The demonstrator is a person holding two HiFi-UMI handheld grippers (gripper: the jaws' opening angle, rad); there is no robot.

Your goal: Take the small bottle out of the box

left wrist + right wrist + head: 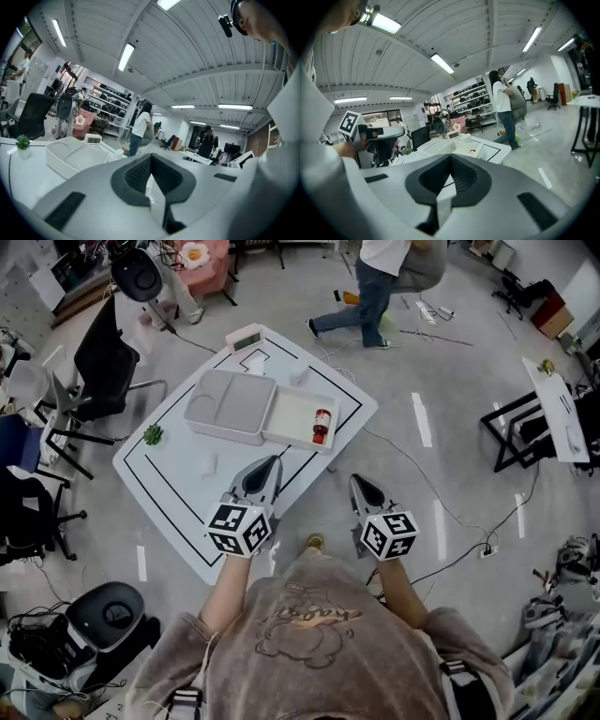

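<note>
Sweatshirt shoulders and forearms fill the bottom of the head view, and just beyond them the left tool (pixel 272 465) and the right tool (pixel 358 482) are held side by side over the near edge of the table (pixel 178 507), both pointing toward the work. Each tool's own view shows its jaws pressed together with nothing between them, so neither carries anything. That reads as a ready stance ahead of the reach. The box (pixel 292 407) sits mid-table with its lid (pixel 230 404) folded flat to the left, which leaves the tray open from above. The small bottle (pixel 322 426), red with a pale cap, is inside the tray near its right, near-side corner, apparently upright and close to the wall. It lies nearer the right tool's line than the left's, though well apart from both. A small green plant (pixel 153 434) and a timer (pixel 247 337) sit on the table clear of the box. Whichever tool goes in will probably need to spread its jaws first, then come down from above to clear the tray wall.
</note>
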